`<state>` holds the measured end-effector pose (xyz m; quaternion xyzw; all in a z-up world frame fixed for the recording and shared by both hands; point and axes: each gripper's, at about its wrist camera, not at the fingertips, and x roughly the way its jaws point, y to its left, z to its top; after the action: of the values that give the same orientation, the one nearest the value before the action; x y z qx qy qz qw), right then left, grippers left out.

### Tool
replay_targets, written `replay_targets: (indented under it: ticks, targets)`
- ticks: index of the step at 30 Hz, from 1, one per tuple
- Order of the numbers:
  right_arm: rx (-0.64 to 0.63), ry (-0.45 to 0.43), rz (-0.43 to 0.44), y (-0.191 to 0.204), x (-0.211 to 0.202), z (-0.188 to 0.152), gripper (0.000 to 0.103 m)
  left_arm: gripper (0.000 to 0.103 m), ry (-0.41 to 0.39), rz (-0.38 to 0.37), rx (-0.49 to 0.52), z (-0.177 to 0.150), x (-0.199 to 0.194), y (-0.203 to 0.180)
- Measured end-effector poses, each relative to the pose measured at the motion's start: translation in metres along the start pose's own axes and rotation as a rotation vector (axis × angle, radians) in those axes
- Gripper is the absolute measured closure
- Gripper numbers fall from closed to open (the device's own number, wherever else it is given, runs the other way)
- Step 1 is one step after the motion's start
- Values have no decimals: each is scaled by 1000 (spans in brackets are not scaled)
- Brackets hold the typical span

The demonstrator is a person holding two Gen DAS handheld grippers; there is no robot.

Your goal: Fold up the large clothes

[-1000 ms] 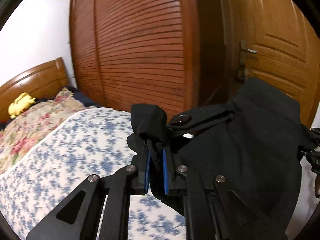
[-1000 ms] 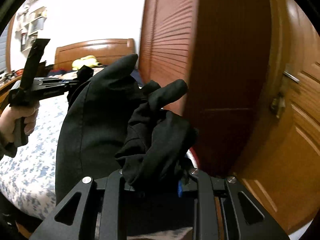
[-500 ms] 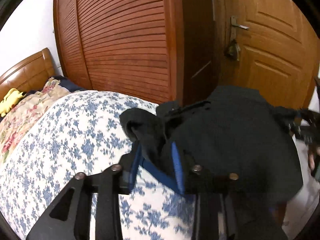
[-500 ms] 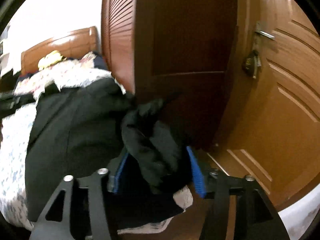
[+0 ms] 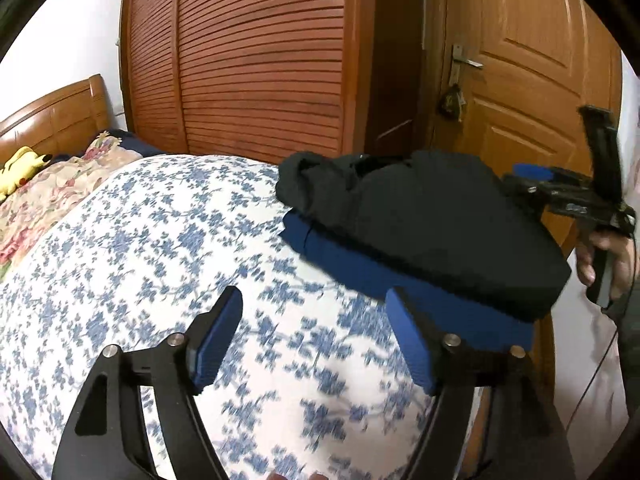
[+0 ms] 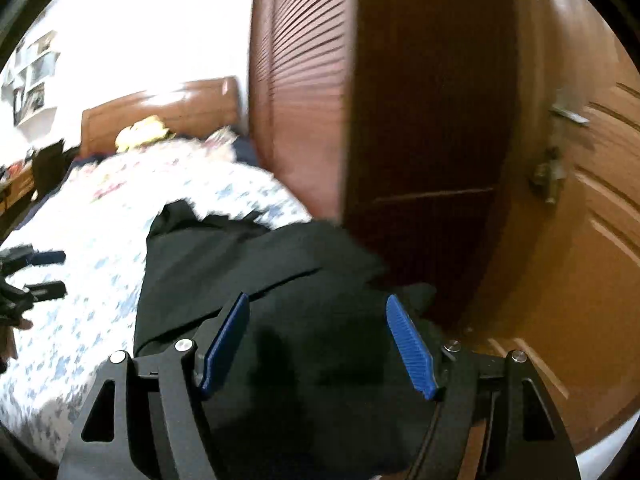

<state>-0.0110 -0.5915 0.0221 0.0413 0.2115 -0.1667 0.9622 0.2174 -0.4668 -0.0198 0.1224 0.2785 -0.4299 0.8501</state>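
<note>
- Bedroom, floral bedspread (image 5: 160,248) underfoot, slatted wardrobe (image 5: 260,60) and door (image 5: 520,80) behind.
- Black garment (image 5: 432,224) folded, stacked on a blue garment (image 5: 380,276) near the bed's corner, probably the finished pile.
- Left gripper (image 5: 314,340) spread wide, empty, hovering over bedspread.
- Right gripper (image 6: 318,344) equally wide above the black cloth, gripping nothing.

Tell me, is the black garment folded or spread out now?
Folded: the black garment lies as a compact bundle on the blue garment, both grippers open and clear.
</note>
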Motion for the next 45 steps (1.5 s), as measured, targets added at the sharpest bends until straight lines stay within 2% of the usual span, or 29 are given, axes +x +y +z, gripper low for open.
replay_targets:
  ticks: [2,4,6,9,12,13,15,20,24,28,33,38,45]
  targets:
    - [-1,80,-2,1,17,-8,30,26,-13,14,11,-8,-10,1]
    - [55,162,27,-10,34,-20,30,24,-20,20,16,-15,-19,4]
    - [47,192,19,-13,44,-25,30,23,-30,23,18,-22,-29,7]
    - [49,192,8,-18,44,-14,30,22,-45,28,10,-30,-44,12]
    - [68,213,-11,-21,31,-17,30,21,-57,38,-2,-37,-57,17]
    - [80,212,-21,-24,34,-6,30,21,-62,43,-4,-40,-63,18]
    - [90,183,-39,-21,24,-5,30,21,-68,53,-7,-46,-73,22]
    - [56,100,-43,-3,-30,7,30,20,-88,70,-29,-56,-99,32]
    - [20,67,-24,24,-57,9,30,19,-96,85,-45,-64,-115,44]
    - [-19,42,36,68,-72,2,30,19,-93,124,-55,-79,-132,56]
    - [-62,34,151,127,-87,-14,28,19,-94,180,-88,-101,-158,77]
    - [-73,35,279,179,-98,-25,21,19,-82,259,-144,-129,-189,103]
    - [-108,32,369,236,-104,-37,18,18,-74,345,-230,-169,-232,140]
